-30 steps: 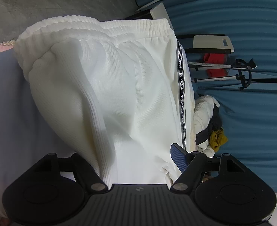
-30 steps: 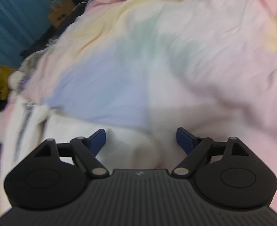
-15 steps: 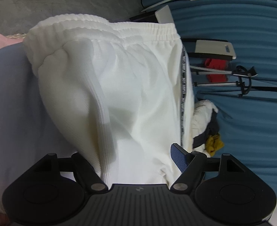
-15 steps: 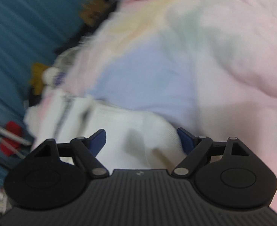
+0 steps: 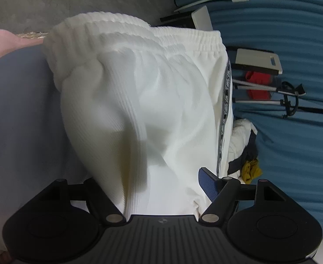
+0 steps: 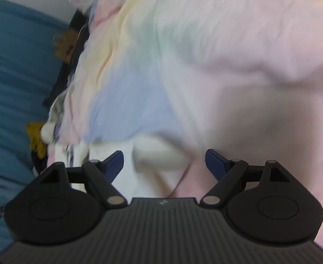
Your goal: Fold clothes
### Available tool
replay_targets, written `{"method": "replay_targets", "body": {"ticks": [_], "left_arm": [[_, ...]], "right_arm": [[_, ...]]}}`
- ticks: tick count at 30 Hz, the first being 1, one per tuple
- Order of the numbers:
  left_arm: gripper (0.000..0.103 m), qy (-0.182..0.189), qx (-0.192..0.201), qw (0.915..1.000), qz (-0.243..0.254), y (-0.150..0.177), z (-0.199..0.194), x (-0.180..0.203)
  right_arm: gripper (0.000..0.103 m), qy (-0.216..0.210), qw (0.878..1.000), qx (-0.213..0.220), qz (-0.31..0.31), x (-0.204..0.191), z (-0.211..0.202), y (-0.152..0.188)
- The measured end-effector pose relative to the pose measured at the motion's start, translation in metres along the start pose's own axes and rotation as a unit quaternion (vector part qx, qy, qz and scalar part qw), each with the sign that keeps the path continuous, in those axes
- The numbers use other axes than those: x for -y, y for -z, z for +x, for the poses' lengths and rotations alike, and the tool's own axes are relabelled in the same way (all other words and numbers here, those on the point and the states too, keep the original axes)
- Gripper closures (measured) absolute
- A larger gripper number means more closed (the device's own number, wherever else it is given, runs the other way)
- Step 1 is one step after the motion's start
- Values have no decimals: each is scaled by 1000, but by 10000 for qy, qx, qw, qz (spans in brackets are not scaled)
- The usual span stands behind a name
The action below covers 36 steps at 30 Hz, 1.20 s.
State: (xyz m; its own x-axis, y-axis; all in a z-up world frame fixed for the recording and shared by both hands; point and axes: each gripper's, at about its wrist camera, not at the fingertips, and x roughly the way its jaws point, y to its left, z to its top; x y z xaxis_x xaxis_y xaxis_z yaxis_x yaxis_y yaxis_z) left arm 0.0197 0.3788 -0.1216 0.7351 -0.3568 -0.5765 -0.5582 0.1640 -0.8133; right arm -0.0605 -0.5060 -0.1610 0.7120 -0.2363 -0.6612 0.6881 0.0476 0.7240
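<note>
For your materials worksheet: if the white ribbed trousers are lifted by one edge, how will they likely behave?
The white ribbed trousers would probably flop: they already bulge and fold. The thick knit suggests moderate weight. The elastic waistband likely stays bunched.

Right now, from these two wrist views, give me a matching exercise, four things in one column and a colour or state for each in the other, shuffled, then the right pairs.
Things
1. white pants
2. curtain
3. right tongs
4. bedsheet

Colour or state
A. open, nothing clamped between them
B. pastel patches of pink, yellow, green and blue
C. ribbed fabric with a gathered elastic waistband and a dark lettered side stripe
D. teal blue, in folds

Pairs: 1-C, 2-D, 3-A, 4-B
</note>
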Motion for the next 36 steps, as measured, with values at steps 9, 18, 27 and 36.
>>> {"method": "replay_targets", "body": {"ticks": [9,18,27,36], "left_arm": [[51,64,32,10000,17,-5,6,0],[95,-155,312,9986,408,-4,0,9],[98,353,1241,9833,1283,18,-47,39],[98,450,1557,9717,1721,24,-56,76]], "right_arm": [[69,-22,9964,-132,-834,-37,23,18],[93,-557,9913,311,-1152,-52,9,5],[94,-967,9832,741,-1358,-58,-20,2],[94,-1218,9784,811,-1463,-67,-32,3]]}}
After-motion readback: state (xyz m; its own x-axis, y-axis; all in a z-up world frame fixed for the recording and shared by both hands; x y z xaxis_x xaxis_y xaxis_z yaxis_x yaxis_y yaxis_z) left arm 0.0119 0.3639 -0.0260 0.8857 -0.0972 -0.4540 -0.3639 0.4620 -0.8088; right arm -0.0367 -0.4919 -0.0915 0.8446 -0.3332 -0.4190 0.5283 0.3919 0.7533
